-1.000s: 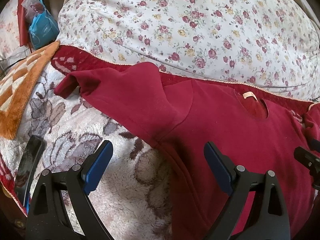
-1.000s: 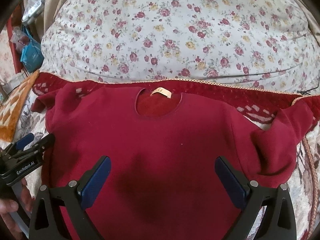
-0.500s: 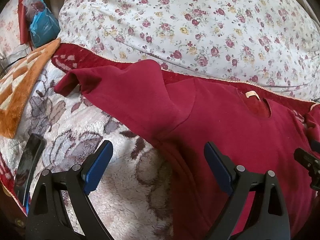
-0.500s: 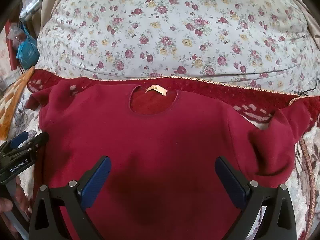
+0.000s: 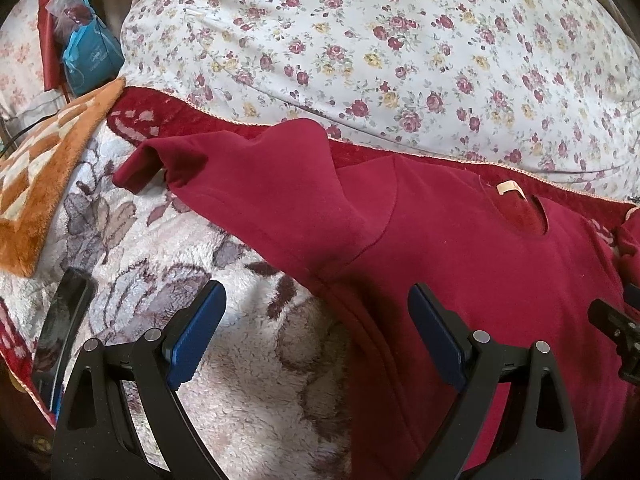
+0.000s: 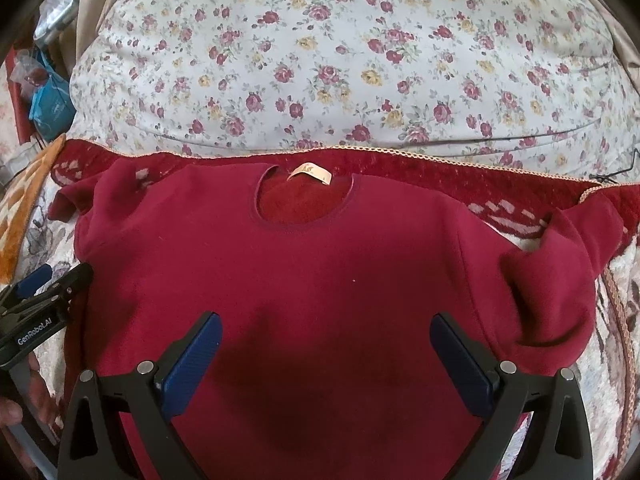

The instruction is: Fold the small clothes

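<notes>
A dark red long-sleeved top [image 6: 328, 280] lies flat on a fleecy bed blanket, neck hole with a beige label [image 6: 310, 171] toward the far side. Its left sleeve [image 5: 248, 184] stretches out to the left, its right sleeve [image 6: 560, 276] is crumpled at the right. My left gripper [image 5: 316, 320] hovers open over the top's left side seam below the armpit, nothing between its fingers. My right gripper [image 6: 326, 352] is open above the middle of the chest. The left gripper [image 6: 44, 300] also shows at the left edge of the right wrist view.
A large flowered quilt [image 5: 400, 48] bulges behind the top. The patterned fleece blanket [image 5: 240, 360] covers the bed. An orange checked mat [image 5: 44, 168] and a dark phone [image 5: 60, 320] lie at the left. A blue bag [image 5: 90, 60] sits far left. A hand [image 6: 16, 408] holds the left gripper.
Both grippers have drifted slightly, so the top sits a little lower and farther in each view. Both stay open and the top has not been moved.
</notes>
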{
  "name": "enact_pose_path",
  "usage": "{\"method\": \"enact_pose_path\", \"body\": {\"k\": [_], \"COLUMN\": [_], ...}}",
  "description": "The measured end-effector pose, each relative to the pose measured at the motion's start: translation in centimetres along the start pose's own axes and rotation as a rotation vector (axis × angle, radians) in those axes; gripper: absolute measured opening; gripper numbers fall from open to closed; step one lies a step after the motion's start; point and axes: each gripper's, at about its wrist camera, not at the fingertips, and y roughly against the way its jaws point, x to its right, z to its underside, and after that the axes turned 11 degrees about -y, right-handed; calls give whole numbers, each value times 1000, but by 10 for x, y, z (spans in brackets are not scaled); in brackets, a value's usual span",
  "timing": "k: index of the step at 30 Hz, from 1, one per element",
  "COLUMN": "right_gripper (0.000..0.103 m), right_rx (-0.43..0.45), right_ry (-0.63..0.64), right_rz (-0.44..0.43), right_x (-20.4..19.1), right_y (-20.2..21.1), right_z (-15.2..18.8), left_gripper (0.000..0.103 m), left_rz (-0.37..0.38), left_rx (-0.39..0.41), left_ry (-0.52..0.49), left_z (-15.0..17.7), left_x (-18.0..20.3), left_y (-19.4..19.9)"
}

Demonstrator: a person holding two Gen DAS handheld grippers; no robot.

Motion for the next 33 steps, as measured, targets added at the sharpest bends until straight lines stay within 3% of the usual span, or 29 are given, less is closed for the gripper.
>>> {"method": "enact_pose_path", "body": {"k": [25, 33], "right_gripper": [103, 103], "right_rx": [-26, -52], "right_ry": [-15, -21], "right_rz": [-6, -10], "right_x": [1, 3], "right_y": [-5, -9], "right_z": [2, 3], "left_gripper": [92, 92], "left_rz": [-1, 24], "left_rx": [-2, -26], "left_ry": [4, 69], "left_z": [0, 0], "left_x": [-1, -15], "left_y": [-1, -4]}}
